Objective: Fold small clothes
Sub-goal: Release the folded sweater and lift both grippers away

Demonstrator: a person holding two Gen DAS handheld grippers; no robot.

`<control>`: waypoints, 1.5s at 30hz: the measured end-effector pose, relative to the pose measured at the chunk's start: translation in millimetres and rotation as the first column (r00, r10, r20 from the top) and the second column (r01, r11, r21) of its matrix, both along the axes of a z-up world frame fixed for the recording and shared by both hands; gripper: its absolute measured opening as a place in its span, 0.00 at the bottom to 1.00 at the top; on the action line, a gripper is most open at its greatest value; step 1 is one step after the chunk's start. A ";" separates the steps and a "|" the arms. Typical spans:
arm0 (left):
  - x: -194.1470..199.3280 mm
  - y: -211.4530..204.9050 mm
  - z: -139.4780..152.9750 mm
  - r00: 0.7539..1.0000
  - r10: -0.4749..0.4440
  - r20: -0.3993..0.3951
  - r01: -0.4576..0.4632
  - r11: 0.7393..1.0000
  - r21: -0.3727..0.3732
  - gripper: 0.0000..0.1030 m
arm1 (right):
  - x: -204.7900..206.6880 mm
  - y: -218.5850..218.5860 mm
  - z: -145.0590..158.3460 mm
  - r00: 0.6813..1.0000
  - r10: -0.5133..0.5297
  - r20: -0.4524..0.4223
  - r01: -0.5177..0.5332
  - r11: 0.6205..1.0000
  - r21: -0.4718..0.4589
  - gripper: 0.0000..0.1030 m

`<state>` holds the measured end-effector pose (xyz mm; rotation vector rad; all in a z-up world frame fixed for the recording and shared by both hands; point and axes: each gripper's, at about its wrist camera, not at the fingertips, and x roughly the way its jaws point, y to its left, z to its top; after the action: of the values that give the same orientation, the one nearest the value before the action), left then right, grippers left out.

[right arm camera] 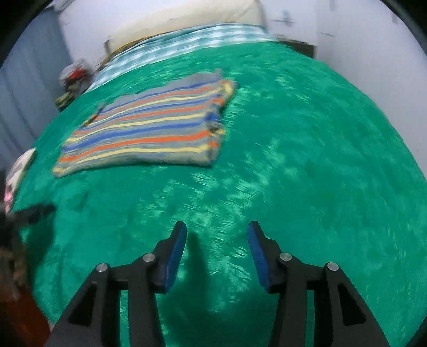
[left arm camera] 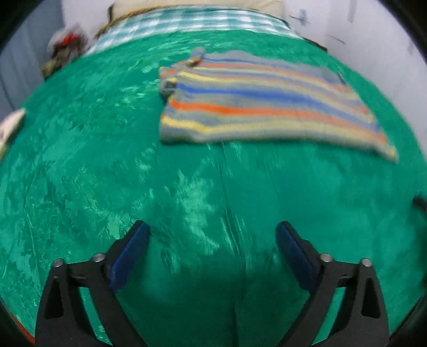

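Observation:
A small striped garment [left arm camera: 256,104], grey with orange, blue and yellow bands, lies folded flat on the green bedspread [left arm camera: 106,160]. In the left wrist view it lies ahead and to the right of my left gripper [left arm camera: 212,231], which stands wide open over bare bedspread with nothing between its blue pads. The right wrist view shows the same garment [right arm camera: 152,125] ahead and to the left. My right gripper [right arm camera: 216,231] is open with a narrower gap, and it holds nothing. Both views are motion-blurred.
A checked teal blanket [left arm camera: 192,21] and a cream pillow [right arm camera: 186,18] lie at the bed's far end. A heap of clothes [left arm camera: 66,48] sits at the far left by the wall. A pale cloth [right arm camera: 18,170] lies on the left edge of the bed.

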<state>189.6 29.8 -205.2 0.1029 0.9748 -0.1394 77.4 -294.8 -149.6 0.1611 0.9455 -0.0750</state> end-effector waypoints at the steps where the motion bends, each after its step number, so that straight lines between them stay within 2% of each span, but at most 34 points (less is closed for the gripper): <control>1: -6.6 1.3 -3.7 1.000 -0.004 0.026 0.004 1.000 0.006 1.00 | 11.2 5.4 -6.0 1.000 -0.015 -0.002 0.015 1.000 -0.010 0.55; 3: -10.0 9.7 -6.1 0.999 0.007 0.052 -0.005 0.999 -0.039 1.00 | 11.7 2.0 -14.9 1.000 -0.022 -0.007 0.022 1.000 0.002 0.56; 5: -9.0 12.5 -6.1 0.999 0.007 0.041 -0.004 0.999 -0.054 1.00 | 11.3 5.3 -19.9 1.000 -0.003 0.008 0.003 1.000 -0.008 0.64; 8: -7.3 13.7 -7.6 0.999 0.006 0.043 -0.003 0.998 -0.064 1.00 | 12.3 9.9 -26.4 0.999 0.018 0.030 -0.018 1.000 -0.018 0.71; 13: -9.6 12.6 -7.7 0.999 0.005 0.051 -0.002 0.998 -0.065 1.00 | 13.0 17.4 -33.0 0.999 0.022 0.040 -0.021 0.999 -0.042 0.77; 45: -17.1 9.5 -8.1 0.999 0.004 0.054 -0.001 0.998 -0.060 1.00 | 9.8 23.0 -38.5 0.998 0.006 0.067 -0.001 0.997 -0.075 0.79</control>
<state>172.5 39.3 -213.3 0.0497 0.9163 -0.1630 87.2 -271.8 -188.0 0.0923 0.8749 -0.1013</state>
